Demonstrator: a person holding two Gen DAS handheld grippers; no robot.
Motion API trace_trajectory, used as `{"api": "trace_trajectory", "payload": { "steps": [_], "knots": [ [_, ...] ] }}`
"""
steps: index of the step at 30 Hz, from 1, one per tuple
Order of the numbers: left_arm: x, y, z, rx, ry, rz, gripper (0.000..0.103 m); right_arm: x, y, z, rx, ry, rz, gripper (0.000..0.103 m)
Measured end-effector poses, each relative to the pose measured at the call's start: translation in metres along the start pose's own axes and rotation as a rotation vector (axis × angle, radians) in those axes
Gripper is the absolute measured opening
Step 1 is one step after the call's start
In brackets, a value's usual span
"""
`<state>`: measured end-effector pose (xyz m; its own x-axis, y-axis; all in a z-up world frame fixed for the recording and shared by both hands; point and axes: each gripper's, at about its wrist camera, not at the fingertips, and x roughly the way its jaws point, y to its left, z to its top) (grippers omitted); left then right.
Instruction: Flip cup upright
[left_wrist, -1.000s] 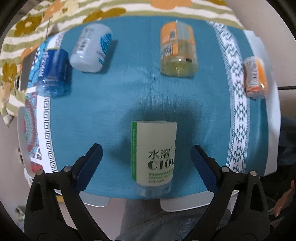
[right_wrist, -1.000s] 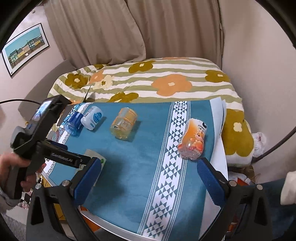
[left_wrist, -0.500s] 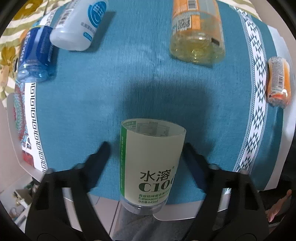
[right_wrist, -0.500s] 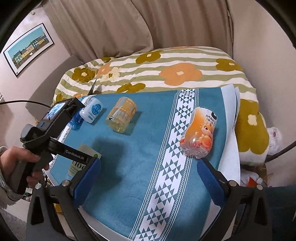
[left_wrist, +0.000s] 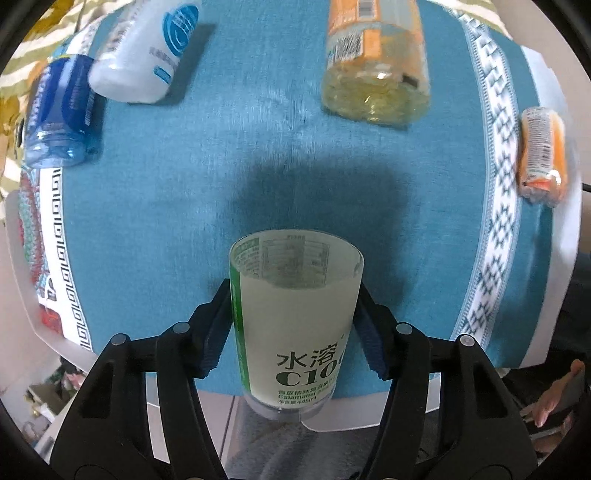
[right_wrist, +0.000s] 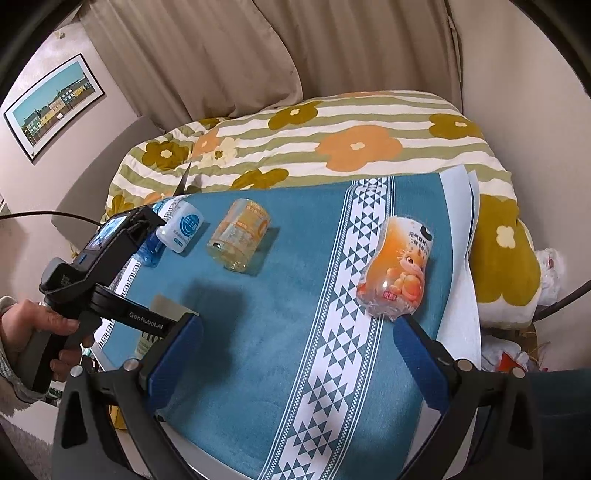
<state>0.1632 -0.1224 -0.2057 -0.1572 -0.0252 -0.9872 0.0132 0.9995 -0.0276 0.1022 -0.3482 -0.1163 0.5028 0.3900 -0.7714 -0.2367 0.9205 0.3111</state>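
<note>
Cup (left_wrist: 295, 321): cut-down plastic bottle body with a pale green label; lies on its side at the near edge of the teal cloth (left_wrist: 184, 192); open mouth faces away from the camera, clear base overhangs the cloth's near edge.
Left gripper (left_wrist: 293, 332): clenched on the cup; blue pads press both flanks at about mid-length (contact appears firm, slight flattening cannot be confirmed).
Right gripper (right_wrist: 295, 354): spread wide, grasping nothing; hovers over the cloth, well apart from the cup.
Weight: judged very light; empty, thin-walled.
Stiffness: judged soft at the cut rim, stiffer near the moulded base; heavy squeeze will likely ovalise the wall.
Surface: glossy label film; likely slippery under rotation.
Grip point: mid-body or slightly toward the base; avoid the rim.
Neighbours: orange-label bottle (left_wrist: 373, 62), white bottle (left_wrist: 147, 55) and blue bottle (left_wrist: 61, 110) lie at the cloth's far side; small orange bottle (left_wrist: 541, 158) at its right border; all well apart from the cup.
</note>
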Motion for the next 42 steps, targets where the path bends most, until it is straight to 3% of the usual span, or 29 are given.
{"api": "trace_trajectory", "payload": {
  "steps": [6, 14, 18, 21, 28, 42],
  "knots": [
    [-0.032, 0.01, -0.016, -0.028, -0.145, -0.055, 0.065, -0.009, 0.006, 0.006, 0.002, -0.03, 0.006, 0.103],
    [-0.055, 0.027, -0.057, -0.044, -0.548, -0.072, 0.065, -0.012, 0.021, 0.006, -0.037, -0.041, -0.005, 0.103],
    [-0.057, 0.033, -0.051, -0.025, -0.736, -0.065, 0.065, -0.005, 0.026, 0.0, -0.042, -0.034, 0.0, 0.103],
    [-0.058, 0.035, -0.051, -0.002, -0.827, -0.054, 0.065, 0.0, 0.033, -0.005, -0.059, -0.028, -0.008, 0.103],
    [-0.044, 0.036, -0.059, 0.021, -0.841, -0.049, 0.066, 0.009, 0.04, -0.017, -0.061, -0.009, -0.009, 0.103],
    [-0.041, 0.032, -0.069, 0.079, -0.769, -0.02, 0.066, 0.006, 0.051, -0.026, -0.075, -0.003, -0.026, 0.103]
  ]
}}
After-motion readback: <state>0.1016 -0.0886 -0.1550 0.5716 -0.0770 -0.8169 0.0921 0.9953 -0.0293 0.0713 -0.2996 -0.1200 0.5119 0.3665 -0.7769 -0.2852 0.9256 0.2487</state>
